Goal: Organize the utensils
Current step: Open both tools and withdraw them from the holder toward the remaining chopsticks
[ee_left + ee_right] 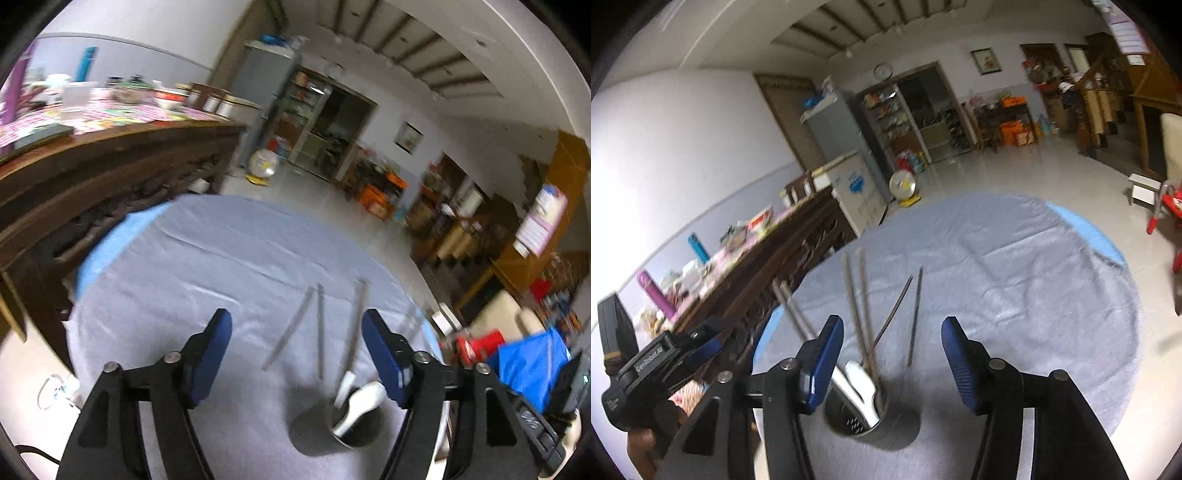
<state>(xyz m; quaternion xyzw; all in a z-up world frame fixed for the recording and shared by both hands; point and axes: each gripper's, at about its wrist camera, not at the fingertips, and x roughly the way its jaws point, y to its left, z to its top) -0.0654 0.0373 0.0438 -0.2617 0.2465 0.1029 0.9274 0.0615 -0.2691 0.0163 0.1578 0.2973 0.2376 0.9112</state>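
From my seat, the left tool (297, 363) has its blue pads spread wide and nothing is pinched between them; through its camera I see only the grey cloth (207, 280) over the round surface in the gap. The metal holder (332, 430) stands on that cloth below and toward the right-hand pad, upright, with white spoons (360, 404) leaning out of its mouth. Several thin chopsticks (320, 328) rise out of the holder and cross the gap between the pads; they are blurred, and I cannot tell whether any of them touches a pad. Moving over, the right tool (892, 363) is also spread apart and grips nothing. In its view the holder sits low and just beside the left-hand pad, with that pad partly covering the rim, though I cannot tell if they touch. The spoons and most of the chopsticks fan upward from the holder toward the left half of the gap, while one dark stick (915, 317) appears slightly apart to the right, its lower end blurred. At the far left of this view the left tool's black body shows, beside the dark wooden sideboard (783, 273) with its clutter of bottles.
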